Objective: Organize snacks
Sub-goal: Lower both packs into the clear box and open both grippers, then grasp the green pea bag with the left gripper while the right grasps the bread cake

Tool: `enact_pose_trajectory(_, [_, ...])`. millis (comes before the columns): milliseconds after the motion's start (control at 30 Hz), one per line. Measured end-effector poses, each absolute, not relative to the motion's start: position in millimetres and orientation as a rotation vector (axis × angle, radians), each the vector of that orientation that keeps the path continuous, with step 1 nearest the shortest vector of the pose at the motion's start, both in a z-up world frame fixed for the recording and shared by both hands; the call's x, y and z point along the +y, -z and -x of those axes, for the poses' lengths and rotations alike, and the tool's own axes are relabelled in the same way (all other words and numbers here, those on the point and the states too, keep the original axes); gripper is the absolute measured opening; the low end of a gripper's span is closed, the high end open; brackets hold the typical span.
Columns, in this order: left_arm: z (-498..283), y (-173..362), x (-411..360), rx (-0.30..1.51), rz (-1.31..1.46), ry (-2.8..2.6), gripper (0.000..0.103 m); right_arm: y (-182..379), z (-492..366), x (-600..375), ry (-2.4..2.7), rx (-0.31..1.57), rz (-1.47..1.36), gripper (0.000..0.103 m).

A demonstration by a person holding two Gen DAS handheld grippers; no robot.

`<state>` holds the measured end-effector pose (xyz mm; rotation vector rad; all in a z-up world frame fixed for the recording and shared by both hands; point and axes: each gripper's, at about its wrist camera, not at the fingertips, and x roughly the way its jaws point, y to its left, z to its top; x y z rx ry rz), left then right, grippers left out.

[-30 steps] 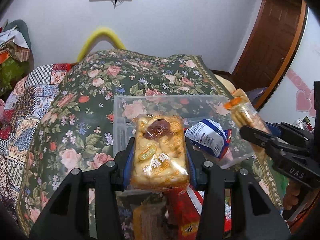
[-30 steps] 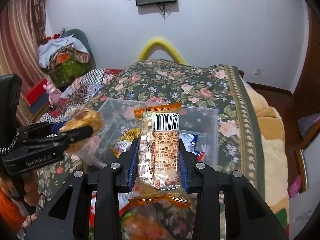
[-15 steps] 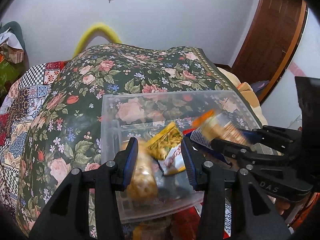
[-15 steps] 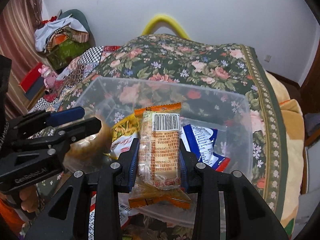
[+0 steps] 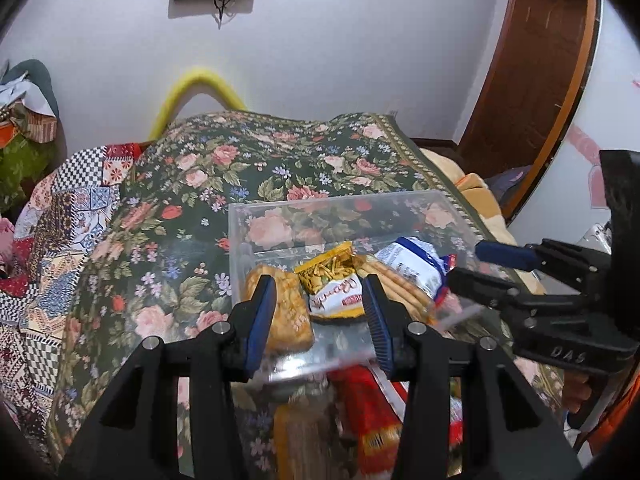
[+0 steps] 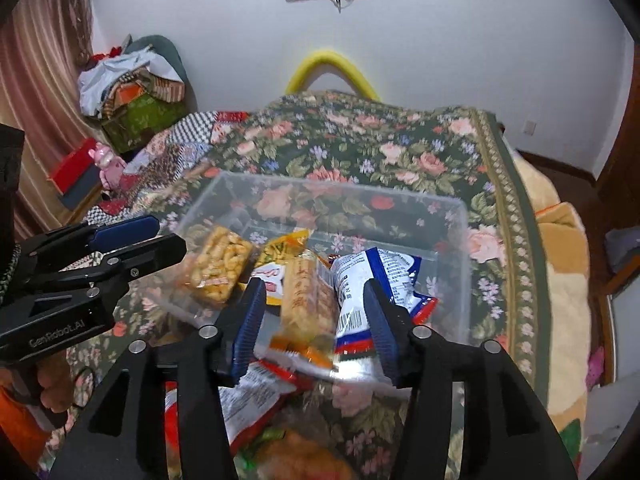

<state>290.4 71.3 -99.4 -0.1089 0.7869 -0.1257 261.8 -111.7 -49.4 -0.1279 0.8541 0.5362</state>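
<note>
A clear plastic bin [image 5: 320, 208] [image 6: 456, 216] sits on the floral bedspread. Inside lie a golden pastry pack [image 5: 286, 308] [image 6: 218, 266], a yellow noodle-snack packet [image 5: 330, 280] [image 6: 280, 252], a blue-and-white packet [image 5: 412, 266] [image 6: 372, 280] and an orange-ended biscuit pack [image 6: 306, 300] [image 5: 394, 286]. My left gripper [image 5: 320, 312] is open and empty over the bin's near edge; it also shows in the right wrist view [image 6: 136, 238]. My right gripper [image 6: 314, 316] is open, with the biscuit pack lying loose between its fingers; it also shows in the left wrist view [image 5: 480, 260].
More snack packs lie on the bed in front of the bin, red and orange ones [image 5: 368, 420] [image 6: 256, 396]. The bedspread [image 5: 192, 200] extends left and behind. A patchwork quilt [image 5: 52, 216] lies at left. A wooden door [image 5: 532, 80] stands at right.
My left gripper opened and dropped the pastry pack into the bin. My right gripper carried the biscuit pack over the bin, then opened and let it go. Both grippers have pulled back slightly.
</note>
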Motion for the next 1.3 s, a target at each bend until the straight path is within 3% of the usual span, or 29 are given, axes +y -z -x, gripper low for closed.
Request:
enact_pose_trajectory(400, [-202,75,79,0.761,0.107,0.105,0.053,19,-184,-138,-0.553,0.773,0.093,0.068])
enact_pose_trajectory(700, [-153,111,79,0.864,0.117,0.105,0.057,47,-145,-149,-0.549,0.846,0.092,0.071])
enact_pose_trajectory(867, [-131,136,73,0.92,0.119,0.124,0.06,63,-125,-152,-0.543,0.873,0.092,0.083])
enact_pose_trajectory(1300, [-118,184,65,1.036,0.174,0.152,0.064,114,-128,-132,-0.547,1.01,0.1,0.083])
